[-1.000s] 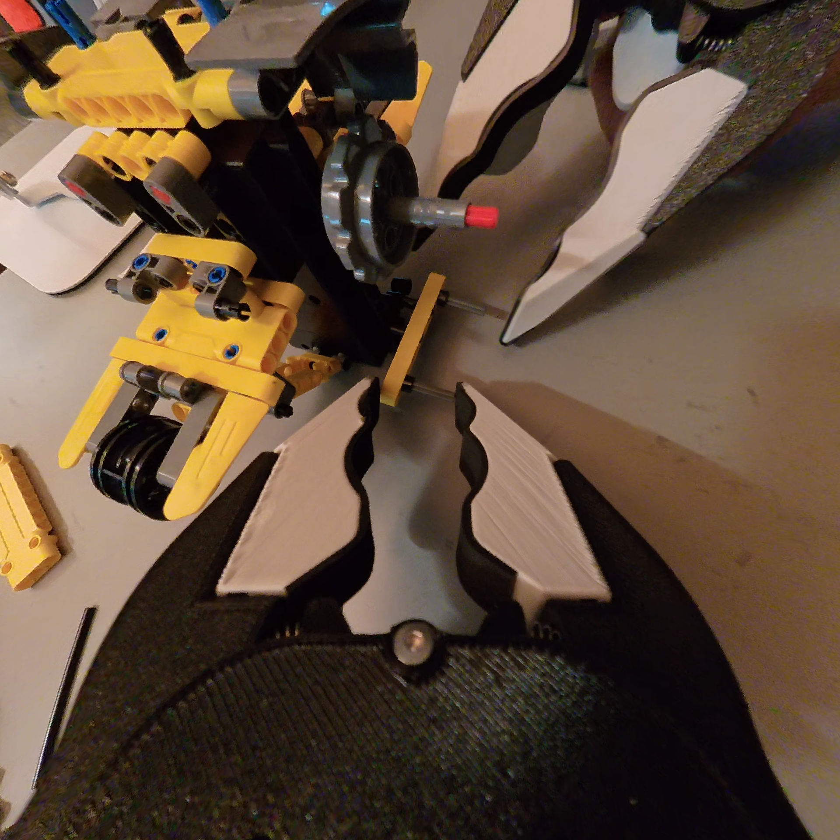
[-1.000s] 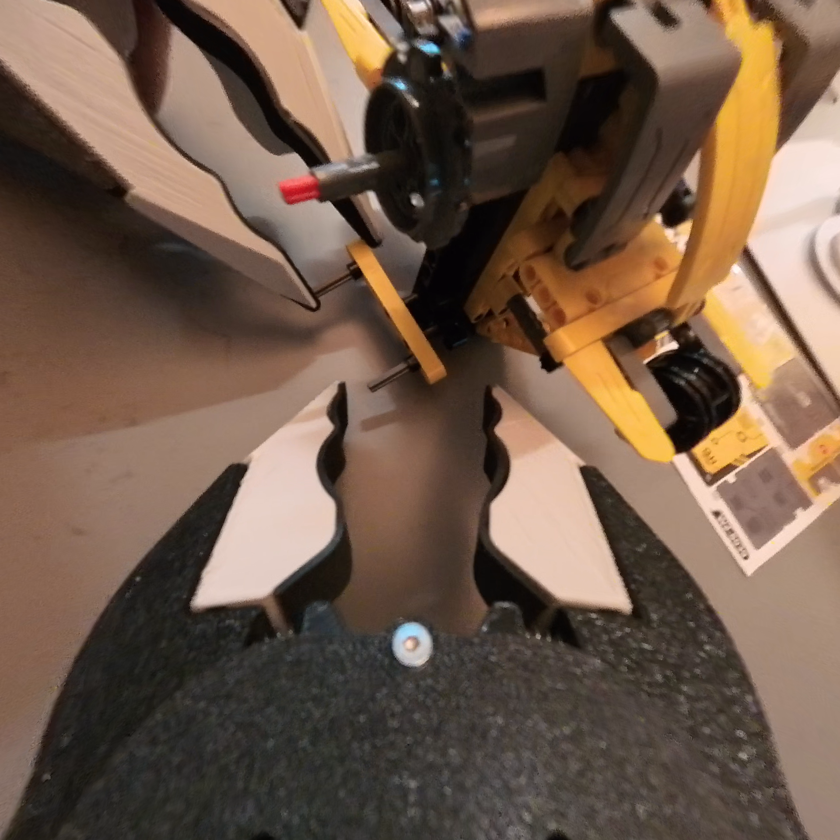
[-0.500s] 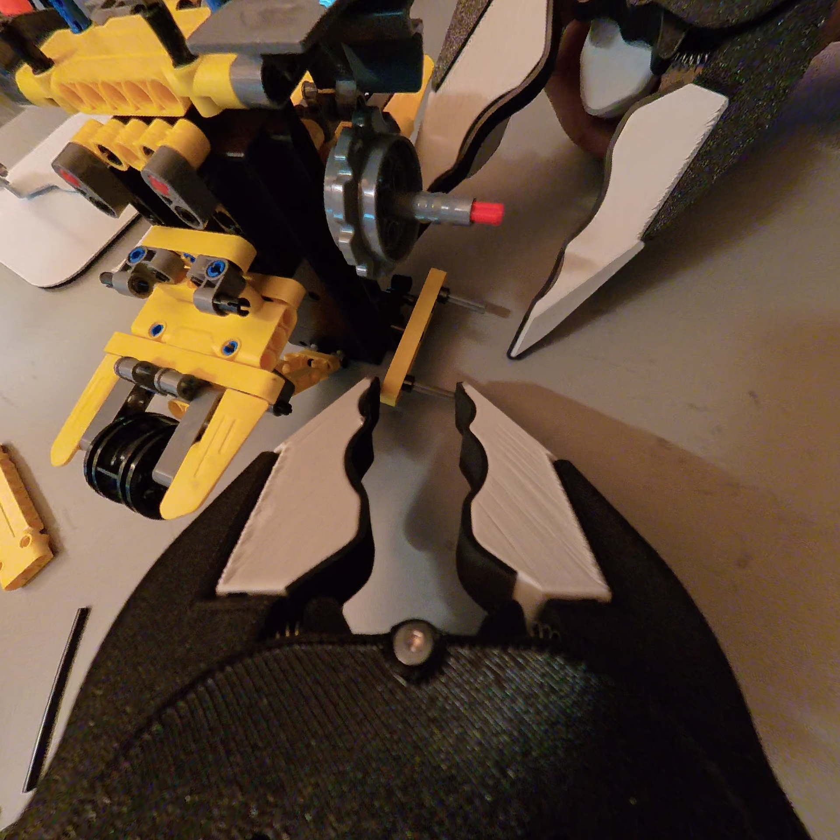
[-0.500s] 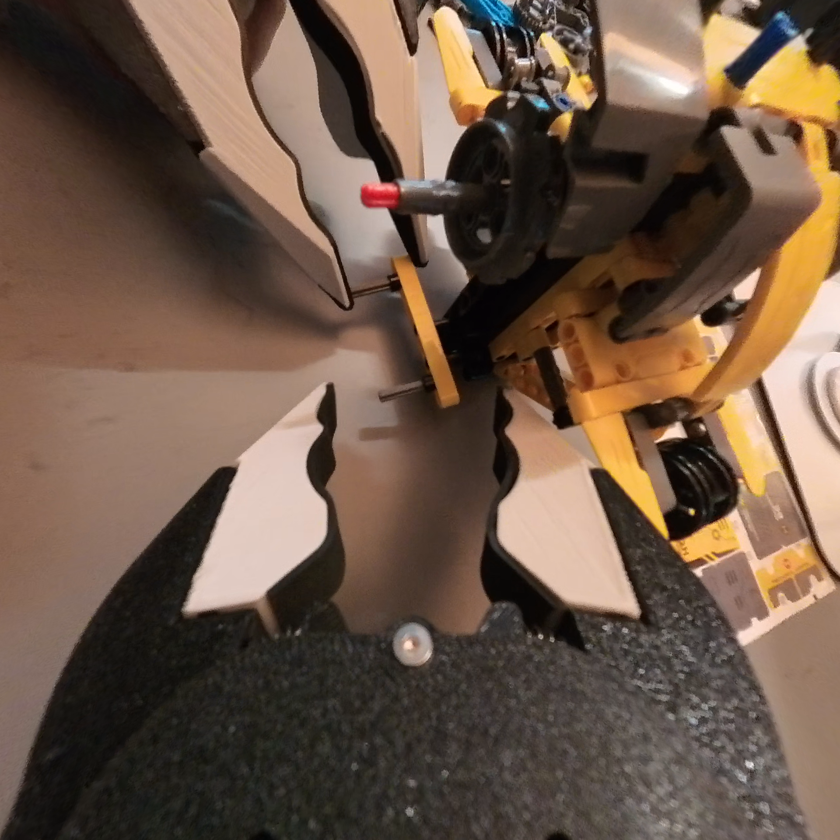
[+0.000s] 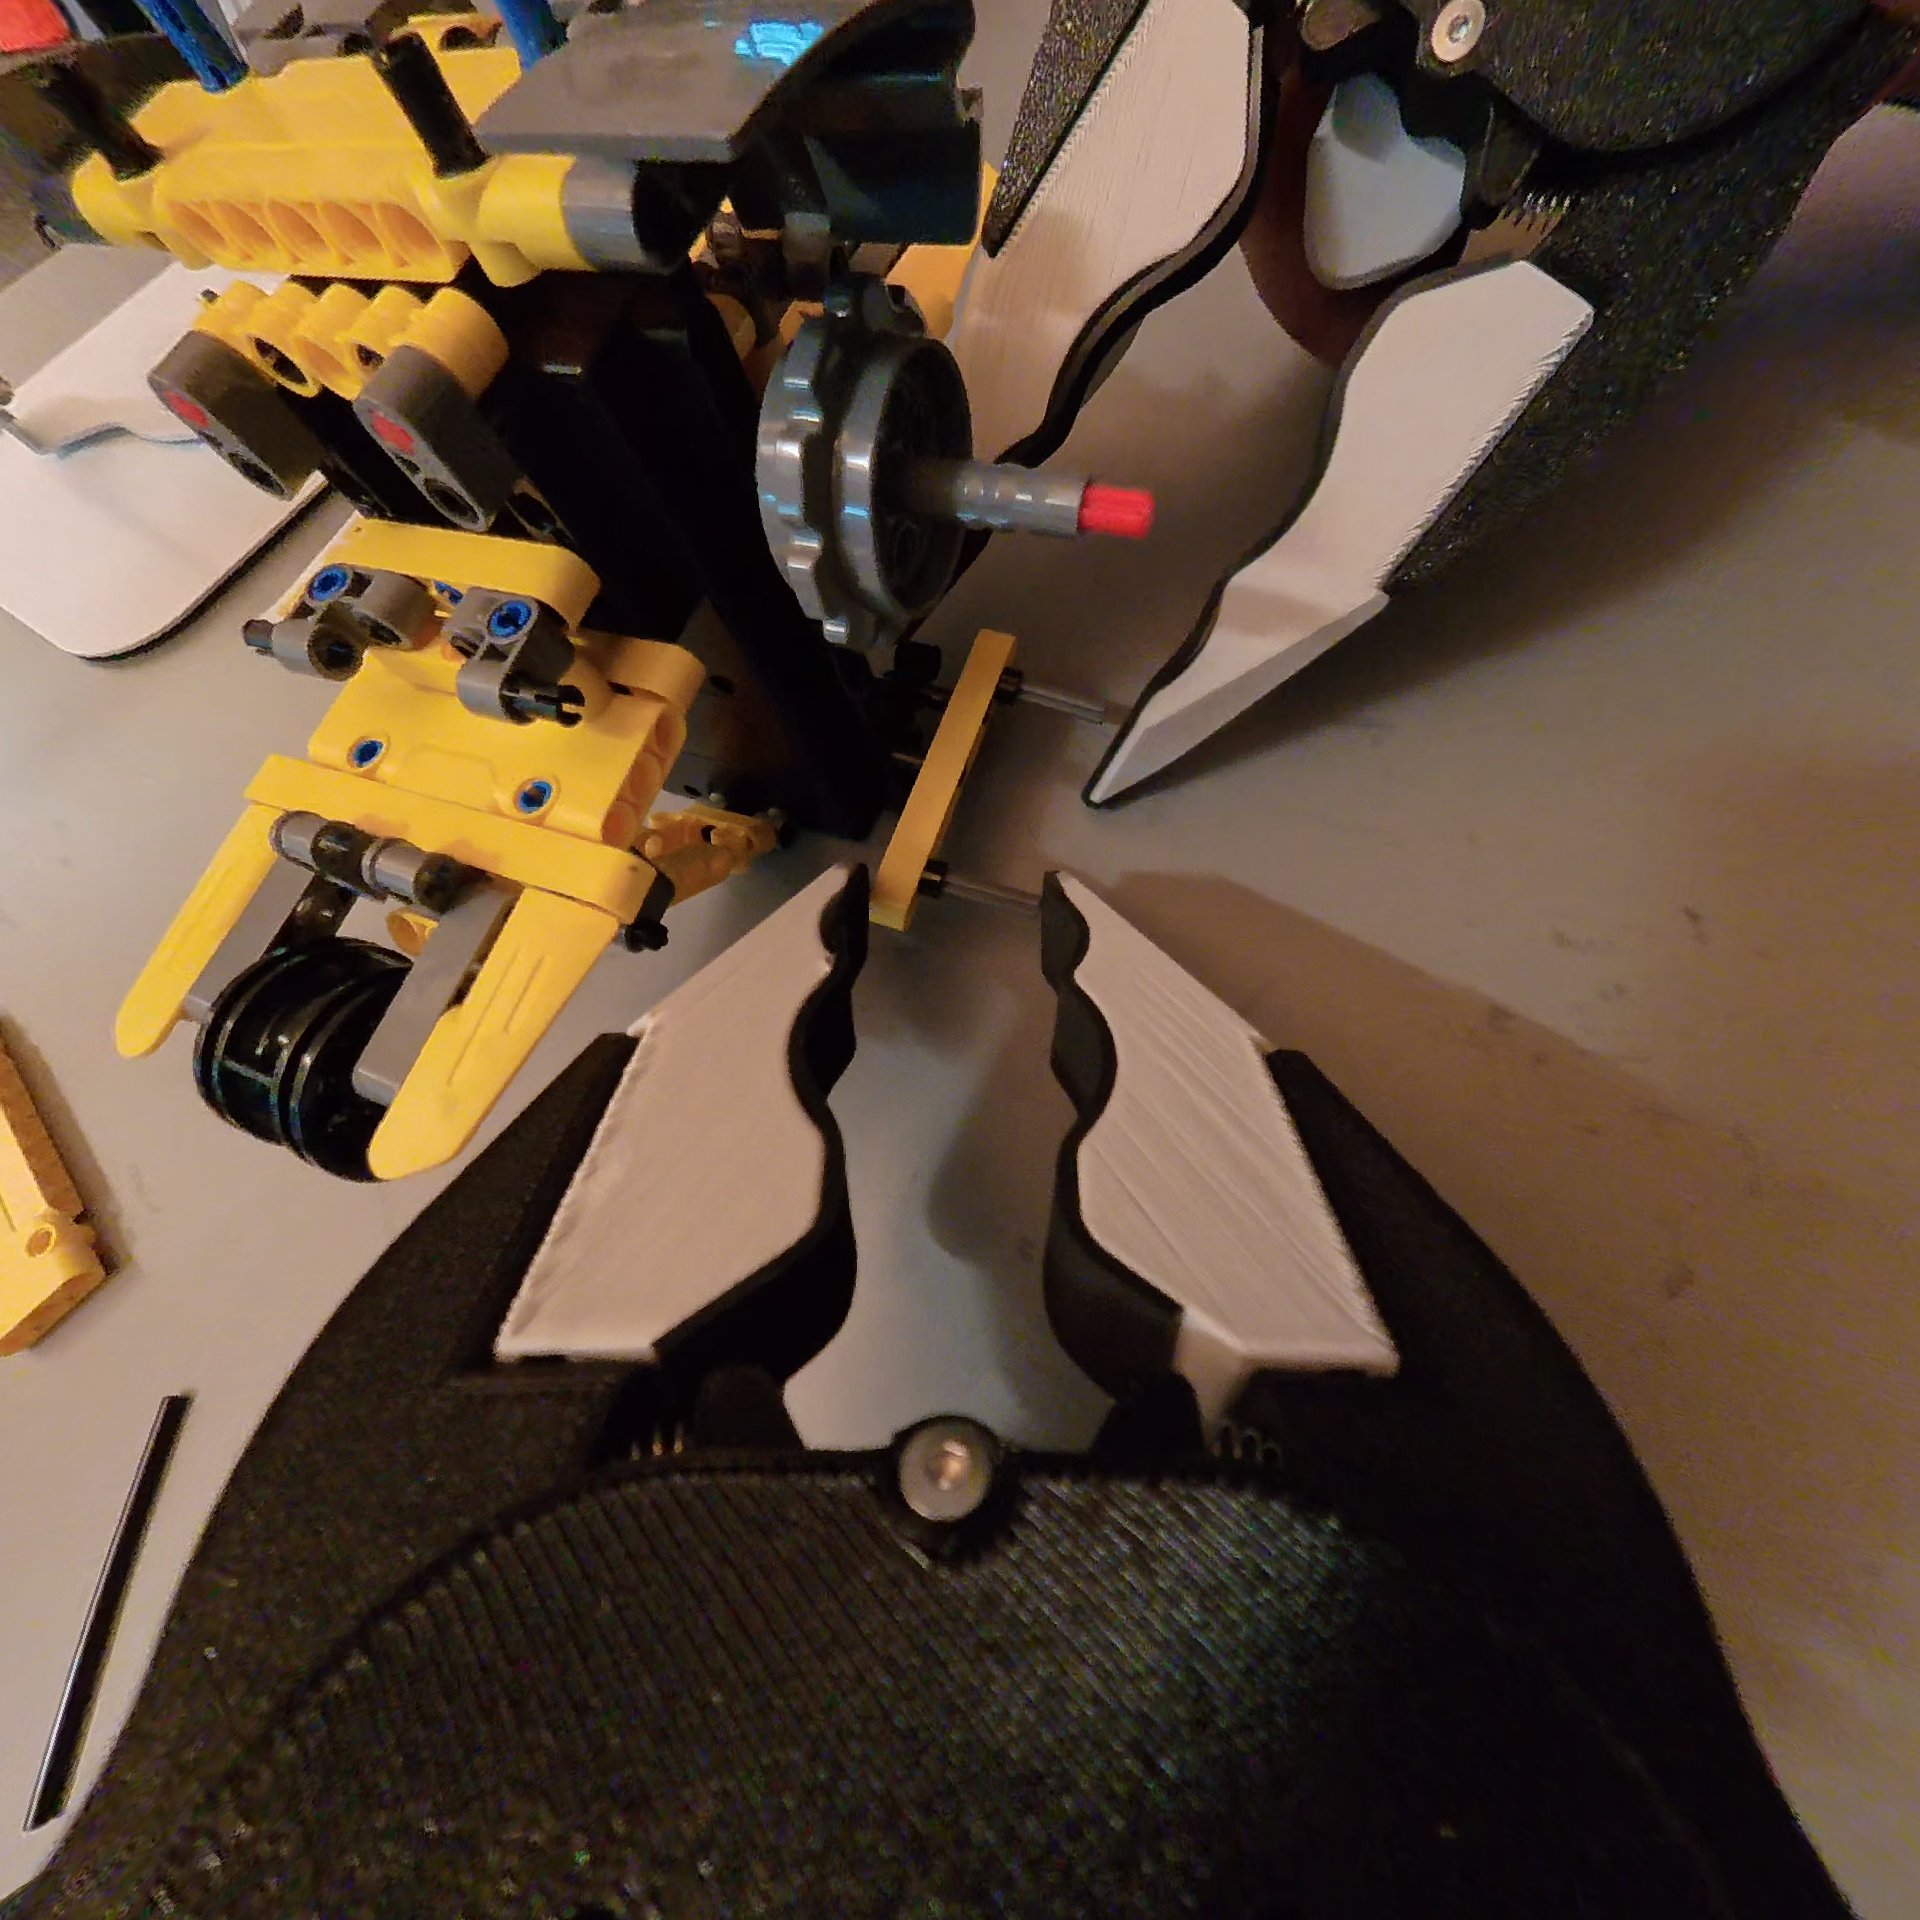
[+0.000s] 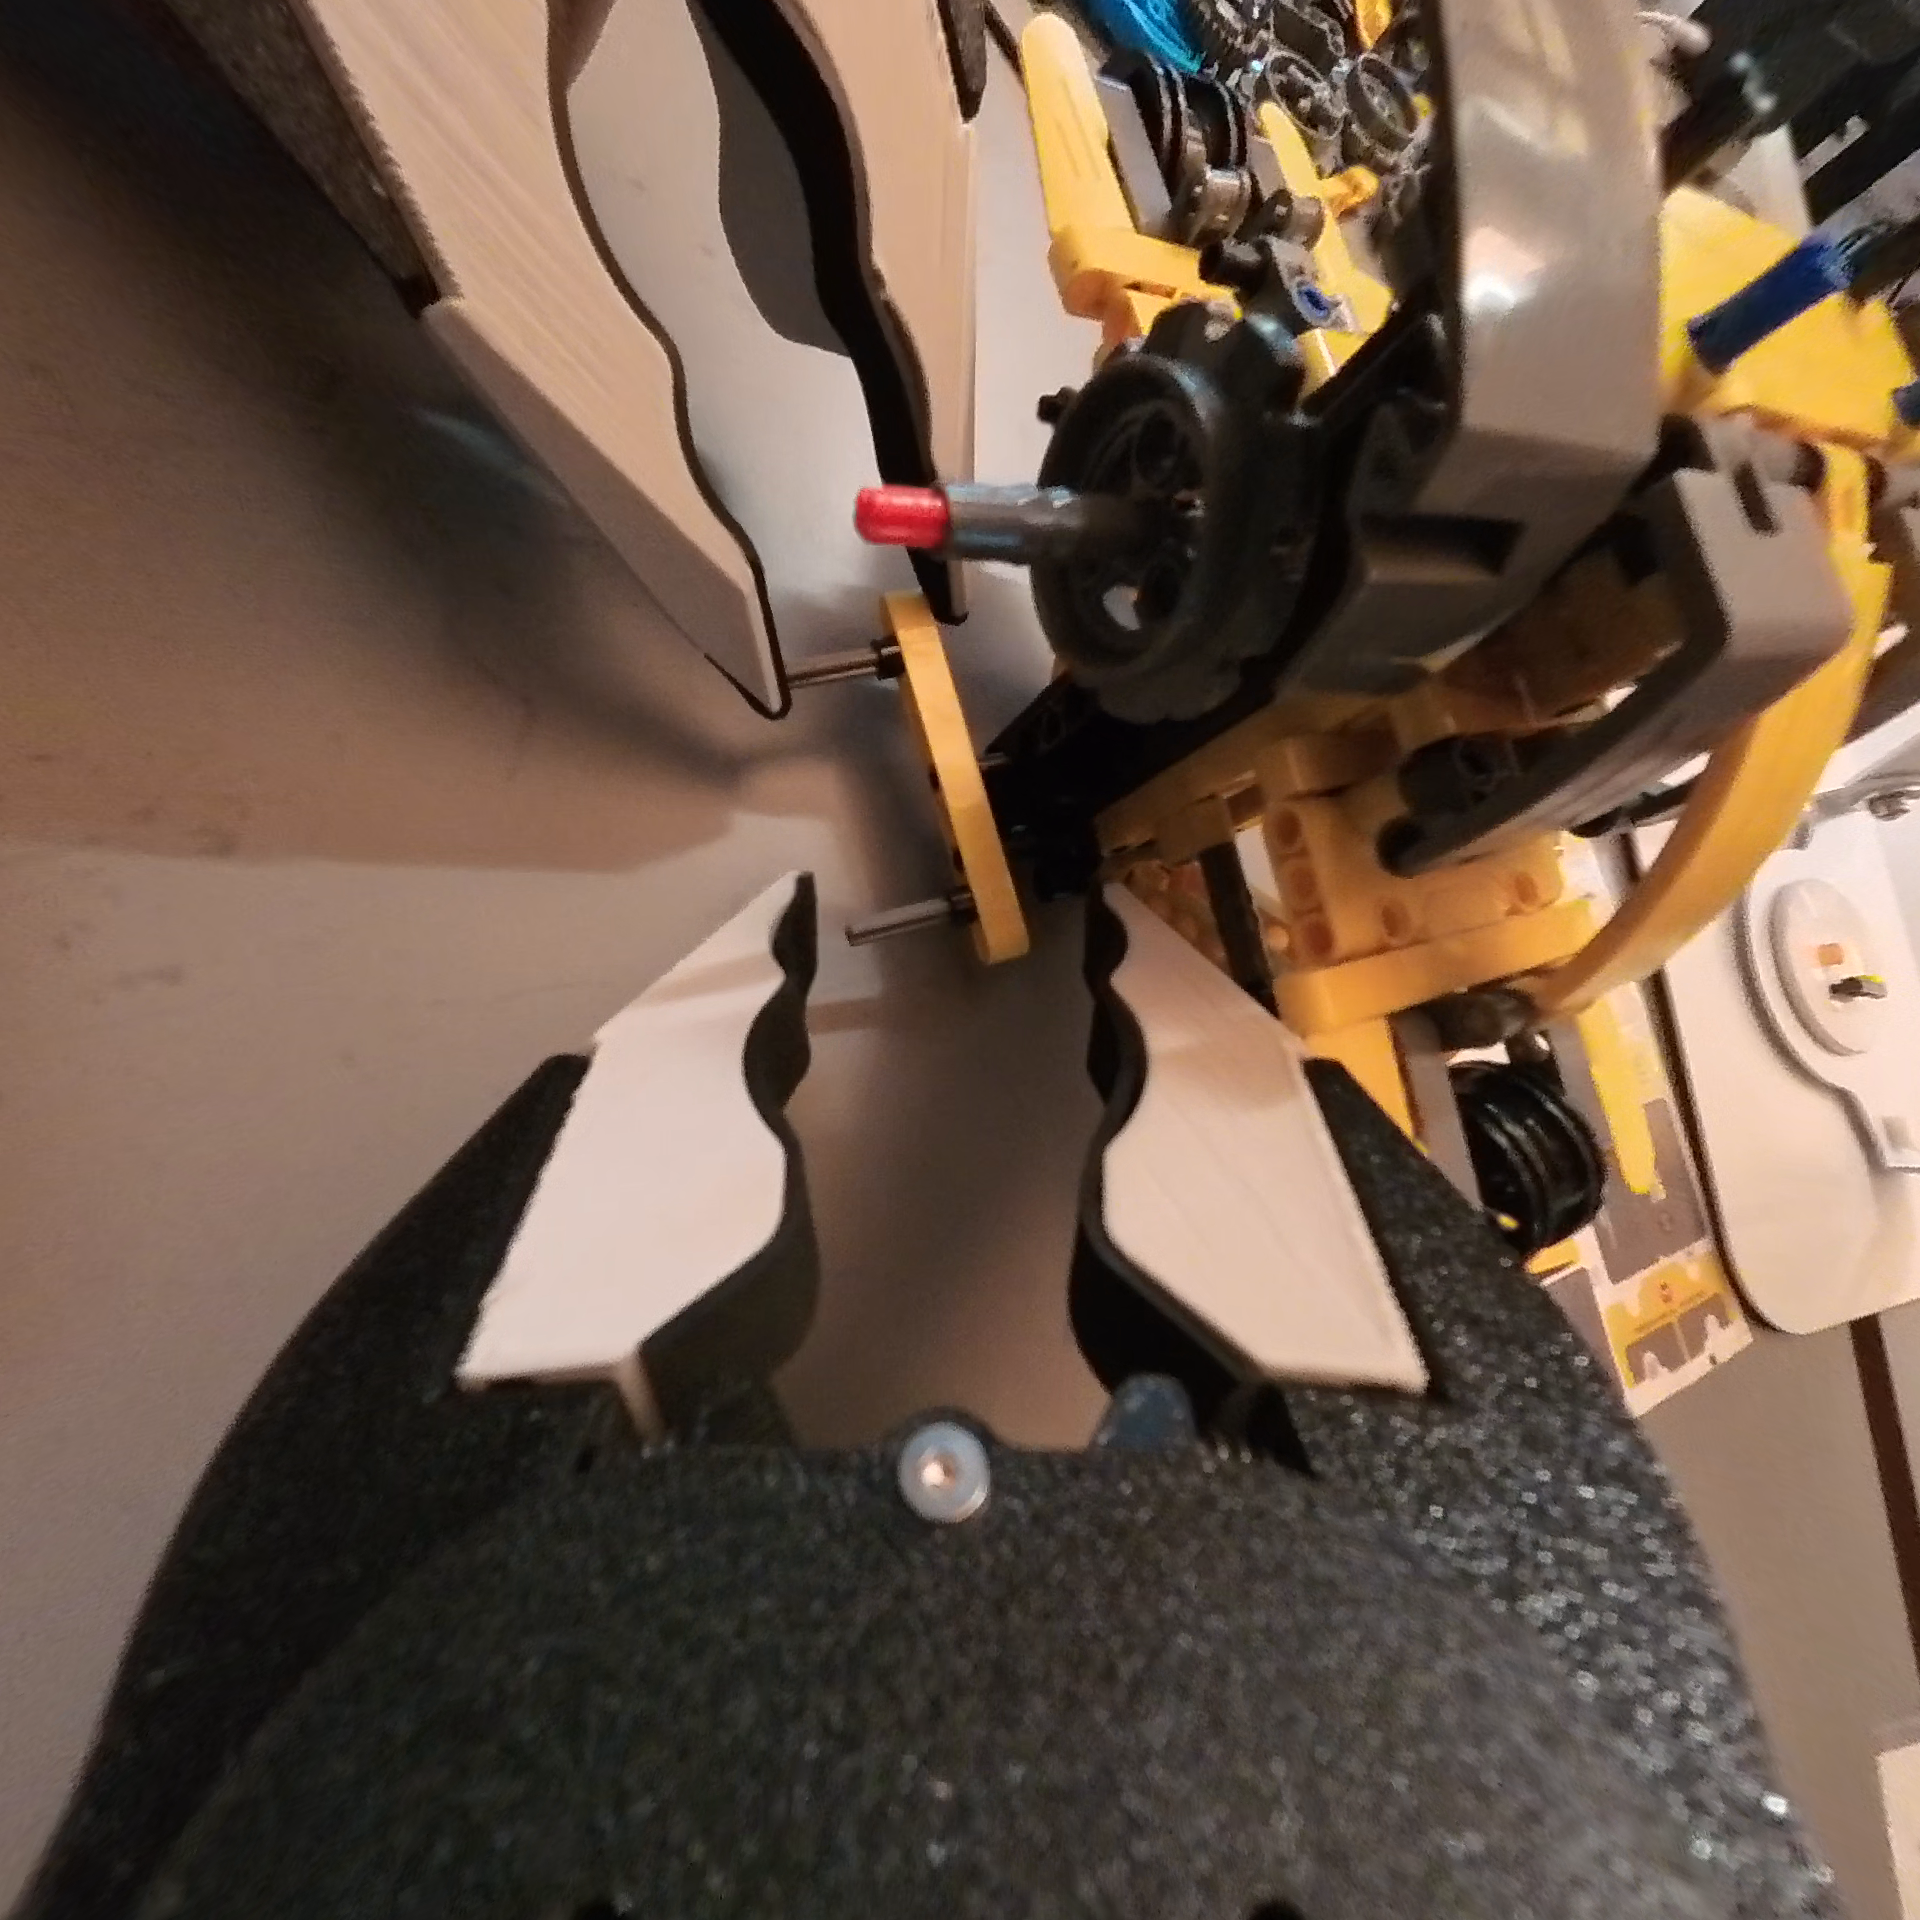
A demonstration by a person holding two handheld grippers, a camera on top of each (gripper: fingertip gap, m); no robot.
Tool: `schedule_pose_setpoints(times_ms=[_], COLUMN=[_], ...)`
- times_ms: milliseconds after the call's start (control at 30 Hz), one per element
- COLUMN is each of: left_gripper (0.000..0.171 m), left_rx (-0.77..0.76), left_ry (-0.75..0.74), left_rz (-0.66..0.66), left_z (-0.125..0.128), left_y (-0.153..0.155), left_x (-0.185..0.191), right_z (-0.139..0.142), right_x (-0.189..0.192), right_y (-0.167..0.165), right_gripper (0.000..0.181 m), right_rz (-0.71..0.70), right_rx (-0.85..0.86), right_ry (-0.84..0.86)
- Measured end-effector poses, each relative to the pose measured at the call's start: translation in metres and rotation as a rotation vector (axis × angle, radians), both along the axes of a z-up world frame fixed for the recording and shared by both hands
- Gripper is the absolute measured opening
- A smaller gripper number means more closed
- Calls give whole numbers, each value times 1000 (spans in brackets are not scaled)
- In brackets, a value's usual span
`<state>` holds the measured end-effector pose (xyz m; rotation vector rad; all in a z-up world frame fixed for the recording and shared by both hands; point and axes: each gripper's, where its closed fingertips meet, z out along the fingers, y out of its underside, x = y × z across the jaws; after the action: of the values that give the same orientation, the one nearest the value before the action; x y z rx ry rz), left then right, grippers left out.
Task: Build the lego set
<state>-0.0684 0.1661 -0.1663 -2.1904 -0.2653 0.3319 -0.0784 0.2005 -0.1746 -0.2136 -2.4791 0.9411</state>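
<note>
Left wrist view: left gripper (image 5: 948,894) low over grey tabletop (image 5: 1507,935), fingers parted narrowly, empty, tips flanking near end of flat yellow plastic beam (image 5: 951,774) and its thin pin on yellow-black-grey brick-built vehicle model (image 5: 499,582).

Right wrist view: right gripper (image 6: 951,914) facing from opposite side, fingers wider apart, empty, same beam (image 6: 961,800) just beyond tips.

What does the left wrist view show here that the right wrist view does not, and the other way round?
Left wrist view only: a loose yellow beam and a thin black rod lying on the table.

Right wrist view only: a printed sheet under the model's front, and a white device at the right edge.

Both: the yellow brick model, its red-tipped axle, the yellow link, and both open grippers, left gripper and right gripper.
</note>
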Motion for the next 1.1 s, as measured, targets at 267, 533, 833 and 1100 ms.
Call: schedule_pose_setpoints(times_ms=[267, 533, 833, 1100], left_gripper=[31, 31, 31, 31], left_rx=[4, 8, 8, 0], left_ry=[-3, -5, -4, 3], left_rz=[-1, 0, 8, 12], left_z=[1, 1, 1, 0], left_y=[0, 0, 0, 0], left_x=[0, 0, -1, -2], right_z=[2, -3, 2, 0], right_x=[-1, 0, 3, 1], right_y=[2, 5, 1, -1], right_gripper=[44, 46, 52, 56], right_rz=[-3, 2, 57, 59], right_rx=[-16, -2, 16, 97], right_ry=[-27, -66, -59, 28])
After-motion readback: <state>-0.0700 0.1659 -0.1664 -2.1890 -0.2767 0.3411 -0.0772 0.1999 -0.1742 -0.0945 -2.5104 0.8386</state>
